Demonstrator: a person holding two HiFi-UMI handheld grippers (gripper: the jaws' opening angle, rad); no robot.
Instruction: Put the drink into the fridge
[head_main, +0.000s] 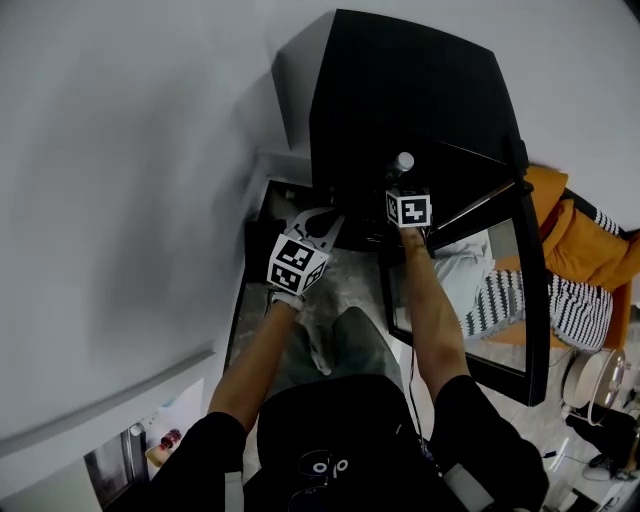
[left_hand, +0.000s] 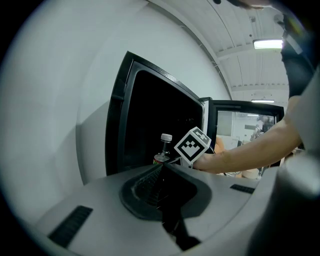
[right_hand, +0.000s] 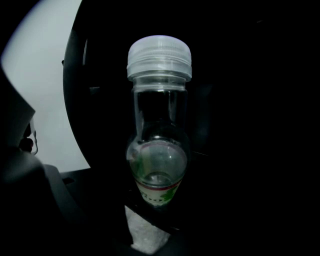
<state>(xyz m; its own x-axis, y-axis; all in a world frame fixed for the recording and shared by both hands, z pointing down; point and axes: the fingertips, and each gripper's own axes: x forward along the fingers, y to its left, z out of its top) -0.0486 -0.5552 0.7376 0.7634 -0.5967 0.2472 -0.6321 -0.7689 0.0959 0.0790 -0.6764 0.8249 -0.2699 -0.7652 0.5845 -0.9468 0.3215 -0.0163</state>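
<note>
A clear drink bottle (right_hand: 159, 125) with a white cap and a green and red label stands upright in my right gripper (head_main: 404, 186), which is shut on its lower part. In the head view the bottle (head_main: 403, 161) is at the dark mouth of the black fridge (head_main: 400, 90), whose glass door (head_main: 530, 300) hangs open to the right. The left gripper view shows the bottle (left_hand: 165, 145) and the right gripper's marker cube (left_hand: 192, 145) in front of the fridge opening (left_hand: 160, 115). My left gripper (head_main: 318, 222) hangs lower left of the fridge, jaws together and holding nothing.
A white wall (head_main: 130, 200) runs along the left of the fridge. An orange seat with striped cloth (head_main: 580, 250) lies beyond the open door at right. A round white appliance (head_main: 590, 378) stands at lower right. Marbled floor (head_main: 345, 285) lies before the fridge.
</note>
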